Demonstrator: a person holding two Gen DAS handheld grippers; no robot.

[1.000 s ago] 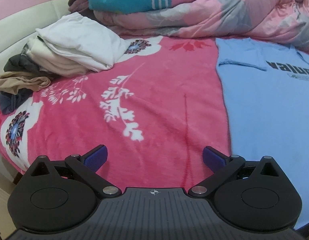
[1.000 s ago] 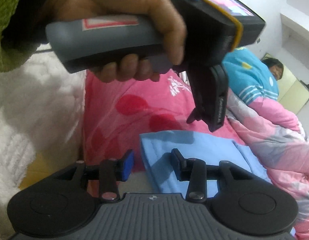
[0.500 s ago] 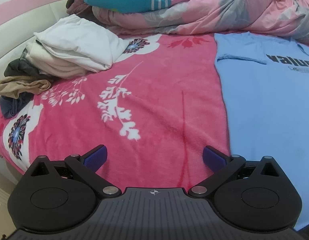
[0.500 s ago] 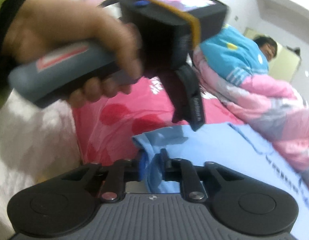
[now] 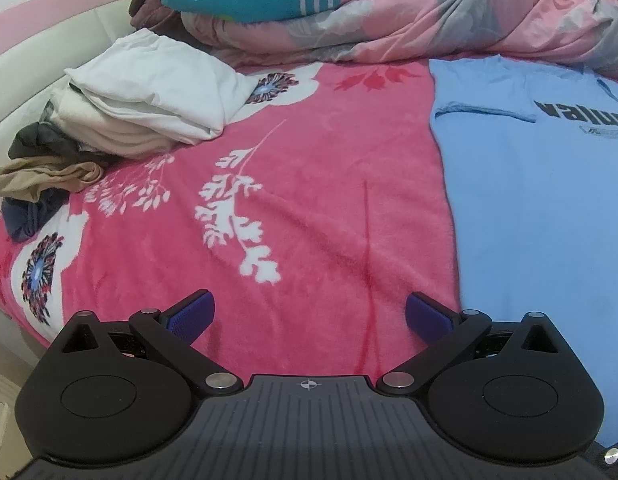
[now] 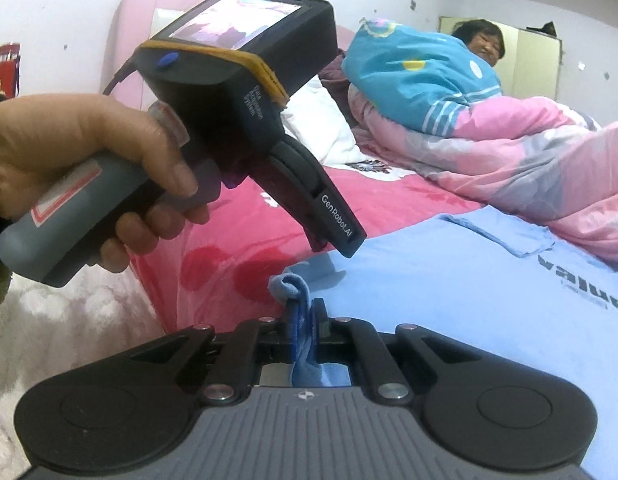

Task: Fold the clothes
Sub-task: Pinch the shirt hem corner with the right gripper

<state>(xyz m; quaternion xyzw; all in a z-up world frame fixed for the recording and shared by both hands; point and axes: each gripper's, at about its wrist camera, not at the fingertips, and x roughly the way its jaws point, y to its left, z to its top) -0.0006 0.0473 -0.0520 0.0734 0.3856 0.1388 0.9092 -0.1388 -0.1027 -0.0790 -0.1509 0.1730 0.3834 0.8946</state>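
A light blue T-shirt (image 5: 533, 200) with black lettering lies flat on the pink floral blanket (image 5: 293, 184), right of centre in the left wrist view. My left gripper (image 5: 307, 314) hovers above the blanket just left of the shirt's edge, open, nothing between its blue pads. In the right wrist view my right gripper (image 6: 305, 320) is shut on a bunched corner of the blue T-shirt (image 6: 449, 320) near the bed's front edge, the cloth pinched upright between the fingers. The left gripper's body, held by a hand (image 6: 89, 168), hangs above that corner.
A pile of folded white and cream clothes (image 5: 149, 96) and dark and tan garments (image 5: 41, 176) sit at the blanket's left. A rumpled pink quilt (image 5: 449, 12) runs across the back, with a person (image 6: 421, 76) lying under it. The bed's front edge is close.
My right gripper closed on the shirt's corner, rolled upright and lifted a little, raising the cloth. The left gripper stayed where it was, still open.
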